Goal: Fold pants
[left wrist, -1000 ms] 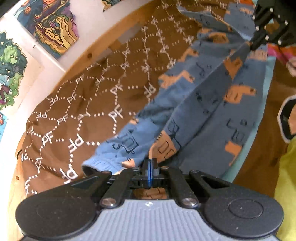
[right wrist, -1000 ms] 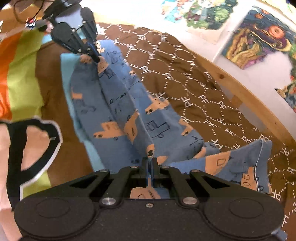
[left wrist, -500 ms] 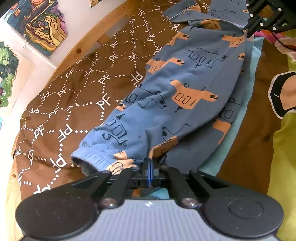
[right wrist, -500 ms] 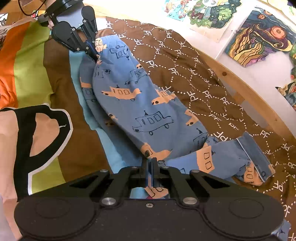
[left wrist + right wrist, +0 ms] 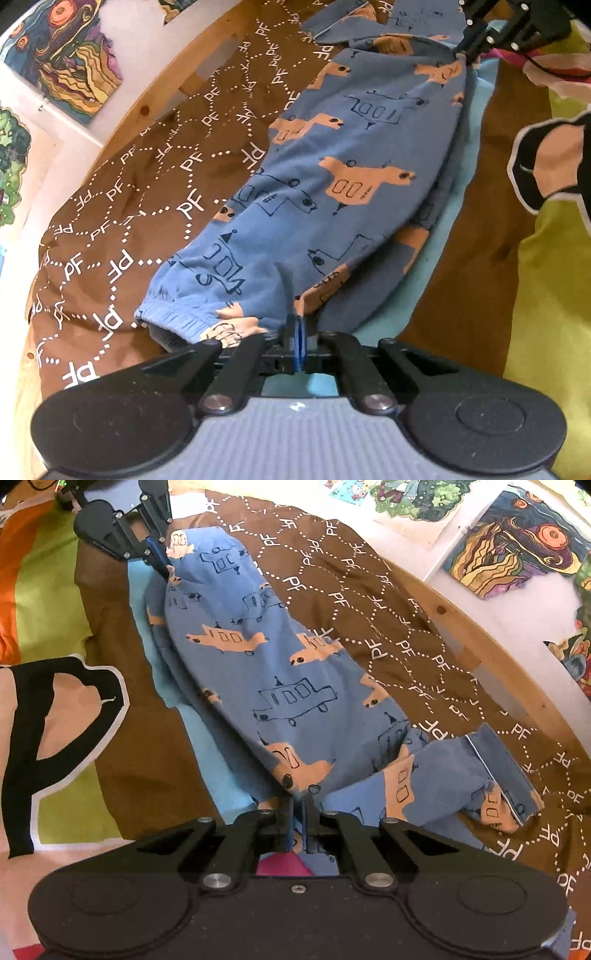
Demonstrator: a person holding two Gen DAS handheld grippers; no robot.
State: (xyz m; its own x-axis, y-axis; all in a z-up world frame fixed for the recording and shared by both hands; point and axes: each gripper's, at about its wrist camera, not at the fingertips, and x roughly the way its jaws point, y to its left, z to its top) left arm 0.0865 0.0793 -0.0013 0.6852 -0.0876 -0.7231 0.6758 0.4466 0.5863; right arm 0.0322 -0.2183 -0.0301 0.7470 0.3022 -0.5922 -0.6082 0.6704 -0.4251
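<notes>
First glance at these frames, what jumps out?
The blue pants with orange and outlined vehicle prints, lying across the middle of the bed on a brown "PF" blanket. One gripper sits at each end, left gripper and right gripper, jaws opening with cloth between them. Bright paintings hang behind the wooden bed rail.

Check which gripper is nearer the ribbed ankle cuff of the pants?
Left. The left gripper, jaws opening with fabric between them, sits right beside the ribbed cuff. The right gripper, also opening over fabric, is at the far end of the pants.
</notes>
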